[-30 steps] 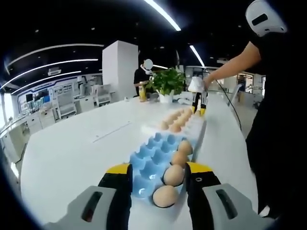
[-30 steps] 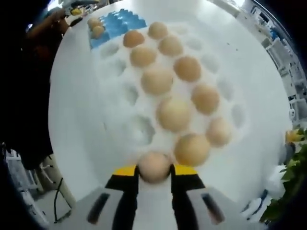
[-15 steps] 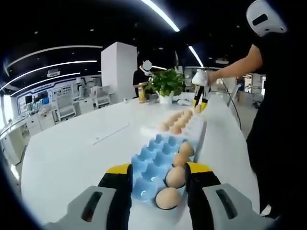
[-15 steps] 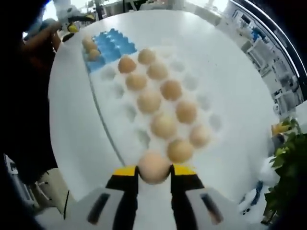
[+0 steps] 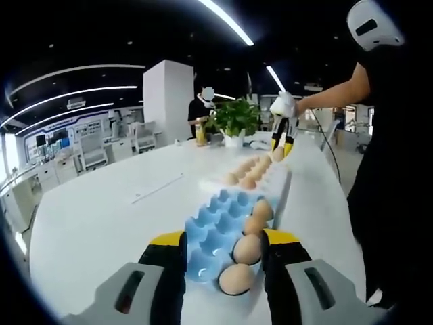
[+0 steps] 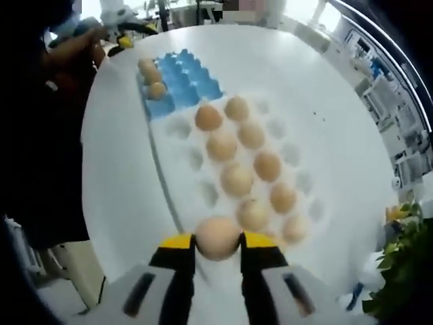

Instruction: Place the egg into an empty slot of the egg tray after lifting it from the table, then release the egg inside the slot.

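Between right gripper (image 6: 216,245) jaws: egg (image 6: 216,237), clamped.

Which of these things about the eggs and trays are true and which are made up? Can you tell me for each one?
1. The right gripper is holding an egg. True.
2. The blue tray is completely full of eggs. False: it holds three eggs along one edge, and its other slots are empty.
3. The white tray has some empty slots. True.
4. The left gripper is squeezing an egg. False: its jaws stand apart with nothing held between them.
5. A green plant stands on the table. True.
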